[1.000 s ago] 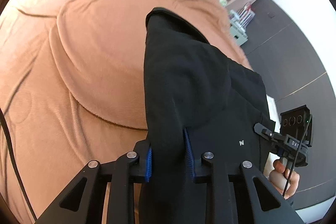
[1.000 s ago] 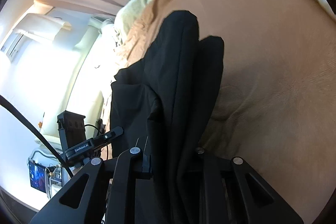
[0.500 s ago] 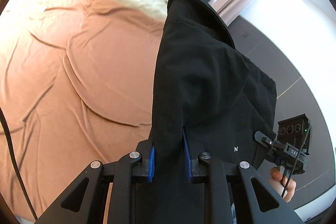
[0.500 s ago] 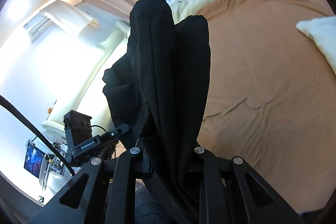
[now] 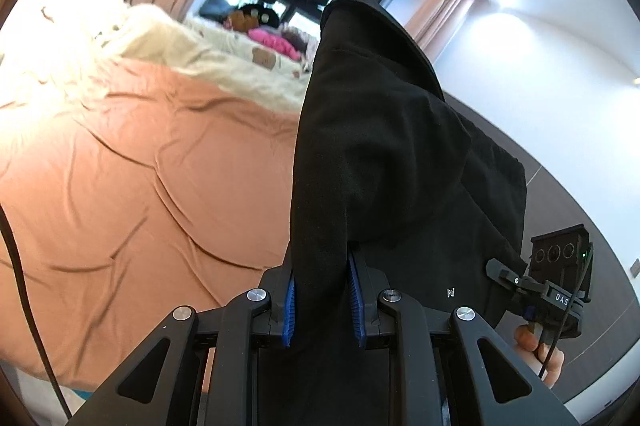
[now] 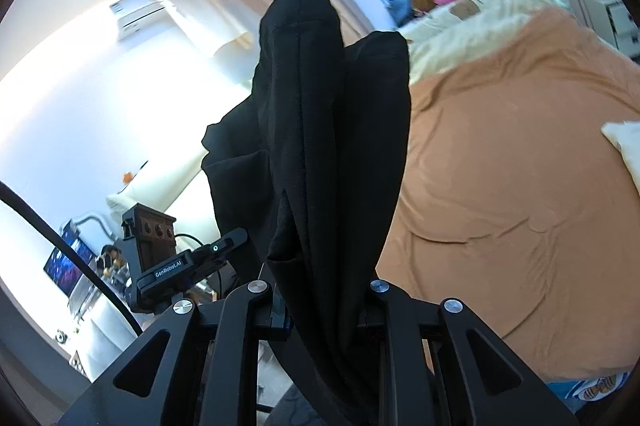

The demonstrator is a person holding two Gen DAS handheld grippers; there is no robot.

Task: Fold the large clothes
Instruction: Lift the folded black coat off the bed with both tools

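While both the left hand-held gripper (image 5: 322,300) and right hand-held gripper (image 6: 320,310) pinched the black sweatshirt (image 5: 384,154) above the bed (image 5: 132,162), it hung limp, soft, fairly heavy; edges suited gripping best.

A black garment (image 5: 384,154) of soft, matt knit cloth is hanging in folds, a small pale printed mark showing on it. The left gripper (image 5: 322,296) is showing matt black plastic arms, shiny silver metal rivets and ribbed blue rubbery pads (image 5: 289,306). The right gripper (image 6: 326,310) is looking the same matt black. Beneath, a tan bedspread (image 5: 120,186) of smooth, wrinkled cloth is lying beside a cream, fluffy blanket (image 5: 224,66).
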